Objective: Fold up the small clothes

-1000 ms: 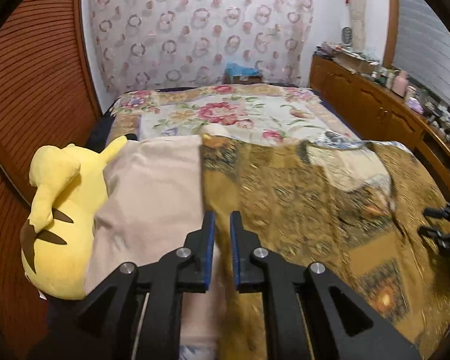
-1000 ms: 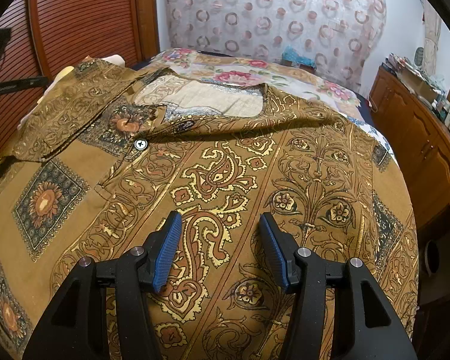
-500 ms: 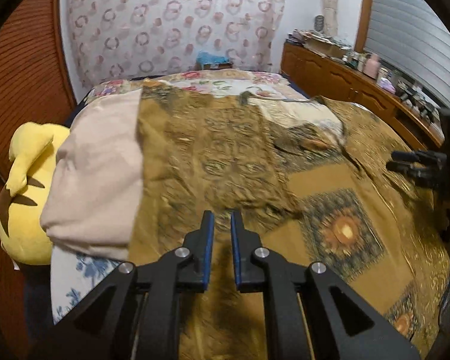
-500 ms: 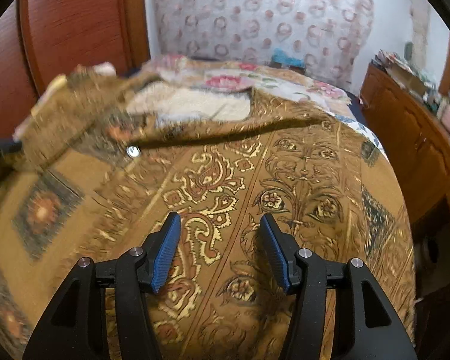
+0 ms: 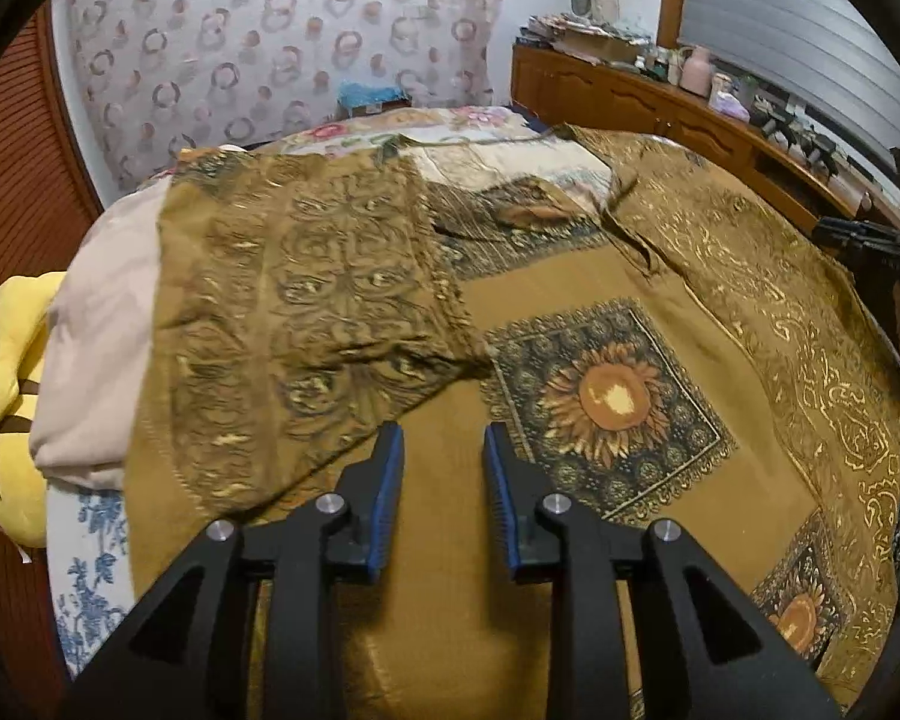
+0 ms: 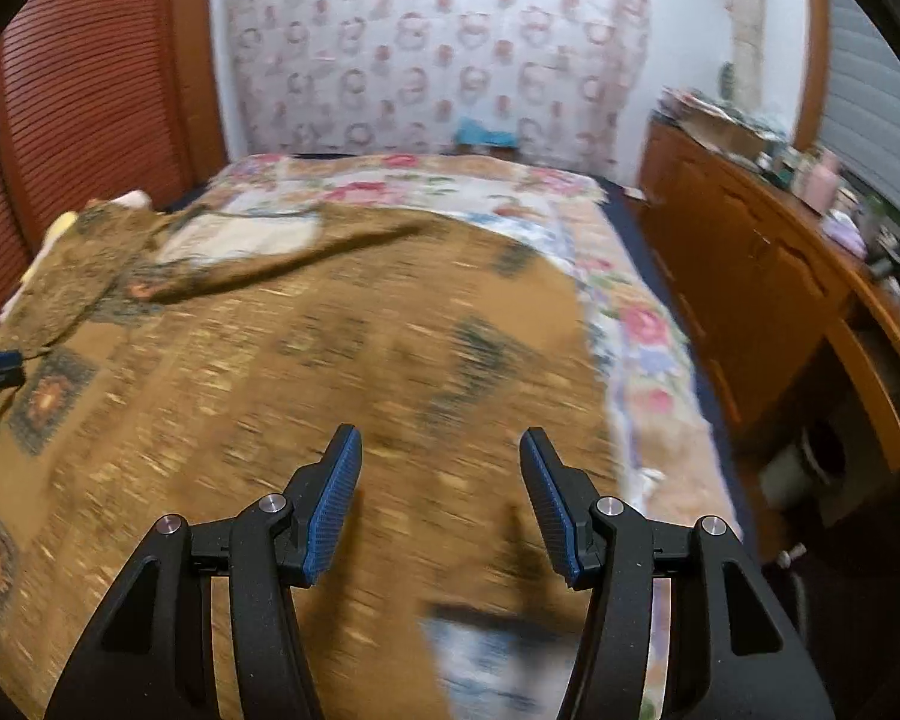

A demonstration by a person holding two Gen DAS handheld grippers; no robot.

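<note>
- Since a second ago both views are sliding across the bed – the left tool is now hanging over the near part of the brown patterned shirt instead of the beige pillow, and the right tool is swinging toward the shirt's right edge, its picture smeared by motion.
- Left tool's jaws have just been opening; they are standing a little apart with only bare cloth showing in the gap, so nothing is being gripped.
- Right tool is holding its jaws wide apart, empty, hovering above the shirt.
- Shirt is lying spread front-up over the flowered bedspread, collar toward the far wall; its left sleeve is already lying folded inward across the chest, reaching near the sunflower square.
- Step in hand, as I judge it: the first side fold is being let go and the hands are shifting to the other side.
- Next move probably calls for the right tool to drop to the right sleeve or side edge, close on a single layer, and carry it inward – keeping the left fold flat while doing so.
- Yellow plush toy is sitting beside the pillow, clear of the work.
</note>
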